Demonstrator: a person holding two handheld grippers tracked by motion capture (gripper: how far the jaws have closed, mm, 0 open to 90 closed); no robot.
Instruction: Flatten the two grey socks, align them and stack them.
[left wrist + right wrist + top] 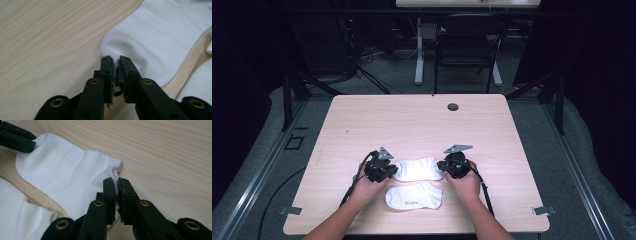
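You are in a lab or studio: black curtains (592,75) hang at both frame edges, cables (362,60) tangle at upper left, and a chair (464,47) stands beyond your light wooden table (412,120).

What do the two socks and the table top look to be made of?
Far sock, held at both ends: soft white knit, probably cotton blend; it creases and shows fine ribbing. Near sock: same white fabric, faint printed mark. Table: pale wood-grain surface, matte, likely laminate rather than solid wood.
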